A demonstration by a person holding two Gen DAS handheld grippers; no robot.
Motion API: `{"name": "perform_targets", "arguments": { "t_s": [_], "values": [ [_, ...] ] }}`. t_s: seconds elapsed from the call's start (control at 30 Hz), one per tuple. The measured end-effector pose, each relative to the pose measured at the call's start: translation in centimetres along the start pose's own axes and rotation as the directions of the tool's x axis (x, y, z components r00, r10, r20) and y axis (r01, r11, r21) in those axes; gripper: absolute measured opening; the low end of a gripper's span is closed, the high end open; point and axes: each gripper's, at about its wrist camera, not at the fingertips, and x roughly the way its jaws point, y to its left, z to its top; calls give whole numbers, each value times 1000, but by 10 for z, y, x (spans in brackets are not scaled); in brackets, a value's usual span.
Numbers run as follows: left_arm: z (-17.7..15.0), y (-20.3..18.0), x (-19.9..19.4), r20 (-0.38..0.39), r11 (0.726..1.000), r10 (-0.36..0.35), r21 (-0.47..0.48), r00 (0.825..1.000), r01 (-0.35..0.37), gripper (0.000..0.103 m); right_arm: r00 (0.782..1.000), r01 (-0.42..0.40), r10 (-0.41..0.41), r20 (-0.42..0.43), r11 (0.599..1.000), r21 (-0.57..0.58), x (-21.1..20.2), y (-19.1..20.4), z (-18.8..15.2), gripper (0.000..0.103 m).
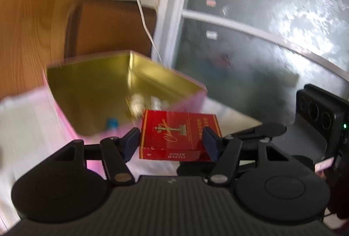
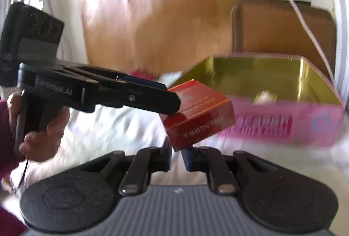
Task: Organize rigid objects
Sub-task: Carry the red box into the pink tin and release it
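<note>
My left gripper (image 1: 172, 140) is shut on a red cigarette pack (image 1: 177, 133) and holds it in the air just in front of a pink box with a gold inside (image 1: 87, 87). In the right wrist view the left gripper (image 2: 172, 97) comes in from the left with the red pack (image 2: 200, 118) beside the pink box (image 2: 283, 122). My right gripper (image 2: 176, 159) sits low below the pack, jaws nearly closed with nothing between them. Small items lie inside the box (image 1: 137, 105).
The box stands on a white cloth (image 2: 113, 131). A wooden board (image 1: 32, 17) and a brown chair back (image 1: 113, 28) stand behind it. A white cable (image 1: 141, 9) hangs down. A frosted glass door (image 1: 261, 28) is at the right.
</note>
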Motion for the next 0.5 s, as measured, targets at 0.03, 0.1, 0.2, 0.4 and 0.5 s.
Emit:
{"name": "perform_targets", "arguments": {
  "t_s": [0.03, 0.1, 0.2, 0.4, 0.5],
  "values": [
    [8, 2, 3, 13, 1000, 18, 7, 1000, -18, 64, 1000, 12, -12, 23, 1000, 9, 5, -3, 7, 12],
    [21, 11, 13, 24, 999, 45, -7, 999, -45, 65, 997, 48, -50, 58, 998, 33, 17, -12, 21, 12],
    [35, 23, 30, 29, 991, 129, -33, 991, -128, 66, 995, 69, -76, 71, 993, 98, 41, -30, 41, 14],
    [39, 50, 72, -62, 922, 353, -147, 933, -359, 68, 969, 236, -247, 29, 949, 211, 82, -60, 51, 18],
    [30, 51, 60, -51, 918, 345, -189, 937, -348, 68, 968, 223, -244, 51, 940, 257, 70, -57, 40, 19]
  ]
}}
